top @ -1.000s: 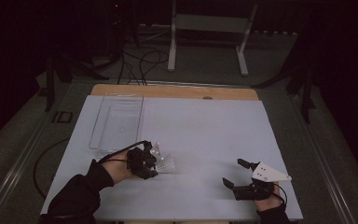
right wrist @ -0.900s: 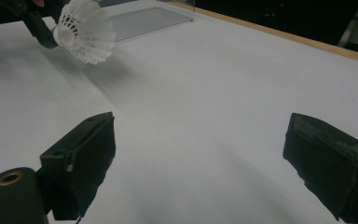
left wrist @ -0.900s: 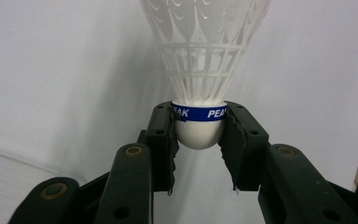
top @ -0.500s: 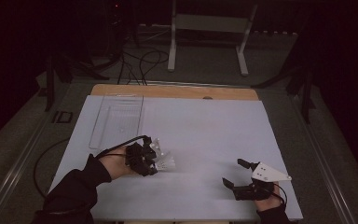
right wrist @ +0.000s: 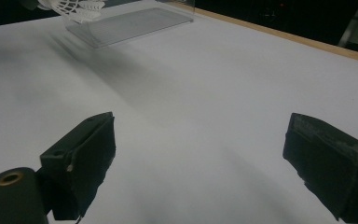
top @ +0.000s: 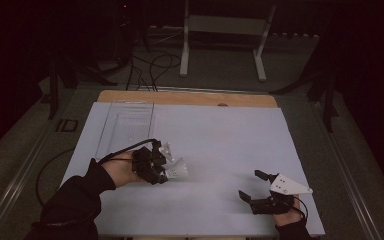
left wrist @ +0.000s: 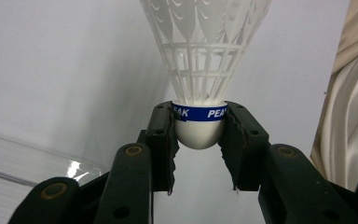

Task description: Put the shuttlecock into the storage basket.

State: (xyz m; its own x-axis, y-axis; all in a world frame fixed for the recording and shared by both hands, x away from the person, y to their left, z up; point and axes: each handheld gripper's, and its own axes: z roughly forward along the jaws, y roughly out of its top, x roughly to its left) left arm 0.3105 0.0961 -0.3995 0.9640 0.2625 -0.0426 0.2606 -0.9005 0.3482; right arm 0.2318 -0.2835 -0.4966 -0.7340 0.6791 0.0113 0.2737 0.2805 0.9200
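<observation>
A: Right, biggest first: white tabletop (top: 220, 150), wooden strip along its far edge. Clear plastic tray (top: 125, 127) lies at far left, nothing visible in it.

B: And the hands?

A: Left hand-held gripper (top: 167, 167) is raised off the surface, just in front of the tray, clamped on a white shuttlecock (left wrist: 205, 70). Right hand-held gripper (top: 252, 187) sits low at near right, well apart from it, jaws spread wide with nothing between.

B: Grip point?

A: Jaw pads pinch the rounded base (left wrist: 199, 133), either side of the blue printed band. Skirt points away from the hand, untouched.

B: Handling notes?

A: Very light, I'd judge. Base looks firm and smooth, so it could twist or slip out if the squeeze loosens. Skirt is thin ribbed plastic, springy, easily bent; keep hold at the base, never the skirt.
</observation>
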